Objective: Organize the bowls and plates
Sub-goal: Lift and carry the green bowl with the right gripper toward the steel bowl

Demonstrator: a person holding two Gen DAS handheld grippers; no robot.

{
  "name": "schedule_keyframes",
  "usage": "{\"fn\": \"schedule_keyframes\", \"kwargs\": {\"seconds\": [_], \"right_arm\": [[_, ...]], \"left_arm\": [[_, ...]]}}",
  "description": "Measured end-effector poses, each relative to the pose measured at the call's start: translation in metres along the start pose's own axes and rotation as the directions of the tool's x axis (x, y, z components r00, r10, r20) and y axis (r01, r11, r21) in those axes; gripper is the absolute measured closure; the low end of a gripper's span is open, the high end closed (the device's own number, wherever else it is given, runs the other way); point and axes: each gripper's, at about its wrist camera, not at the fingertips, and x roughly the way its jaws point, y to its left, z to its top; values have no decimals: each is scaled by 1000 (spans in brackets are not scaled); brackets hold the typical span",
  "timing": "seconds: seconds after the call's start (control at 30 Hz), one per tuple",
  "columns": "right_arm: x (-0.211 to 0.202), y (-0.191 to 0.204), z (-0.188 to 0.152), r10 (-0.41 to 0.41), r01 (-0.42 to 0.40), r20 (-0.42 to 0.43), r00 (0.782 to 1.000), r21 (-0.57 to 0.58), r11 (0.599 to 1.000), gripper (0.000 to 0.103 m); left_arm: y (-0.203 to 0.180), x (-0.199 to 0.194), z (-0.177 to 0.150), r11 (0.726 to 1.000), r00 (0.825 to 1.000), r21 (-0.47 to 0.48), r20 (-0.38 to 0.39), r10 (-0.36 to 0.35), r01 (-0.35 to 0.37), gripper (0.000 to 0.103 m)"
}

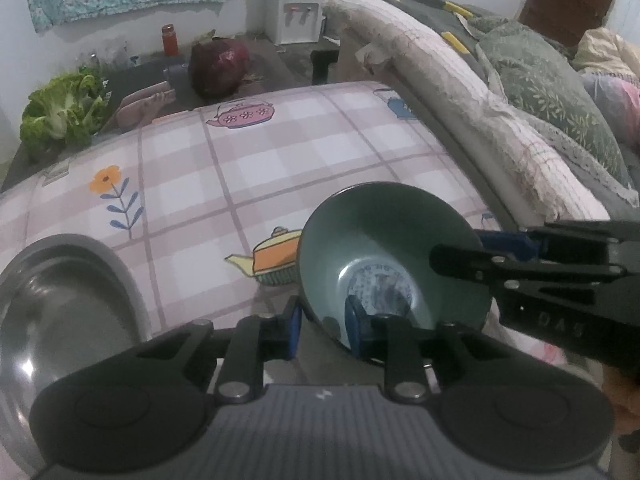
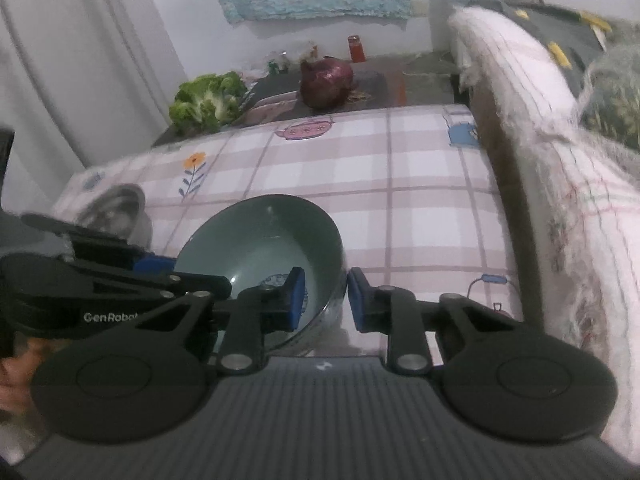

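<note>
A green bowl (image 1: 384, 248) with a blue pattern inside sits tilted over the checked tablecloth (image 1: 248, 168); it also shows in the right wrist view (image 2: 260, 240). My left gripper (image 1: 324, 320) has its jaws either side of the bowl's near rim, one pad inside and one outside, with a small gap. My right gripper (image 2: 324, 300) straddles the bowl's right rim the same way, and it shows in the left wrist view (image 1: 472, 256) reaching in from the right. A steel plate (image 1: 48, 320) lies at the left, also seen in the right wrist view (image 2: 116, 208).
A rolled quilt (image 1: 460, 96) and bedding run along the table's right edge. Beyond the far edge are green lettuce (image 1: 60, 112), a red cabbage (image 1: 218, 66), a red jar (image 1: 169, 40) and a water dispenser (image 1: 298, 12).
</note>
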Motion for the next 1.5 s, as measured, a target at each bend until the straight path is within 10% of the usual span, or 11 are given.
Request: {"fn": "schedule_keyframes", "kwargs": {"seconds": [0.37,0.67,1.5], "right_arm": [[-12,28,-17,35,-36,-9,999,-153,988,79],[-2,0,-14,132,-128,-53,990,70,989,79],[16,7,-16,127,-112,-90,988,159,981,78]], "left_arm": [[9,-17,-22,1000,1000,29,-17,-6,7,76],[7,-1,-20,1000,998,-1,-55,-11,11,74],[5,0,-20,999,998,-45,-61,-14,12,68]]}}
